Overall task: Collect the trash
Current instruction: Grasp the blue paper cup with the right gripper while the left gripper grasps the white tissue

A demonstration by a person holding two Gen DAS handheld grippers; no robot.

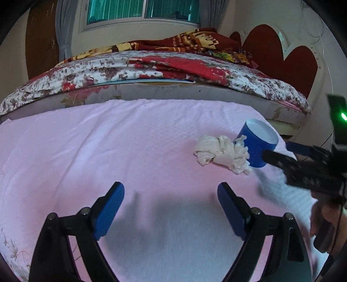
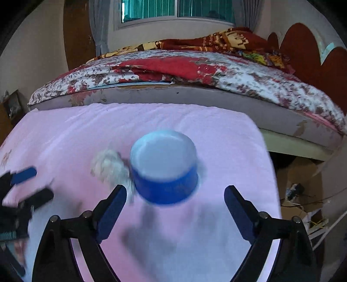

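R gripper (image 2: 175, 195) fingers spread, nothing btwn: straddle blue cup (image 2: 164, 171) squarely; L gripper (image 1: 171, 195) spread, take tissue wad (image 1: 221, 153).

A pink cloth (image 1: 108, 151) lies just before a bed (image 1: 151, 93) with a floral quilt (image 1: 249, 80); a window (image 1: 143, 10) stands behind, a red headboard (image 1: 288, 58) at right.
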